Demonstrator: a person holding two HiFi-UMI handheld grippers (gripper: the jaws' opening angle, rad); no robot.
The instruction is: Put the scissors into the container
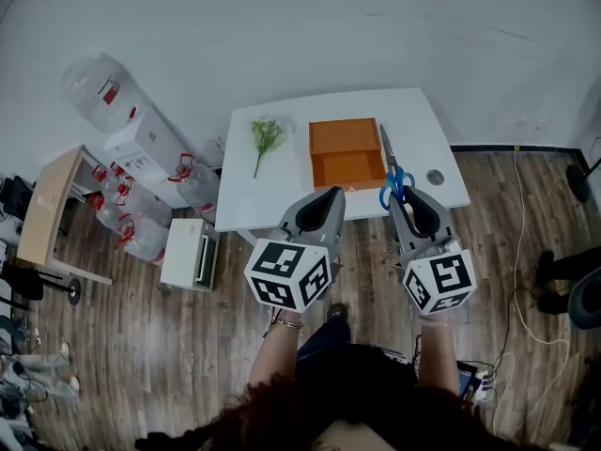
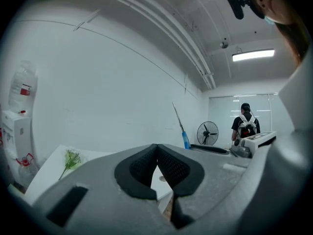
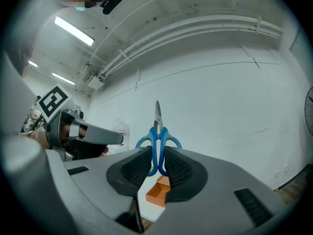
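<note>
Brown wood floor [image 1: 225,346] lies under a white table [image 1: 282,200]. On the table sit an orange container [image 1: 346,153] and a little green plant [image 1: 266,137]. The right gripper [image 1: 402,198] squeezes the scissors [image 1: 391,169] by their blue handles. The blades are closed and point away from the person. The scissors are just beside the right side of the container, not in it. The left gripper [image 1: 331,195] is pressed closed with nothing in it, near the front of the container.

White table [image 1: 268,191] on wood floor [image 1: 188,346]: green sprig [image 1: 266,137] left, orange container [image 1: 346,153] (open-topped) at middle.
</note>
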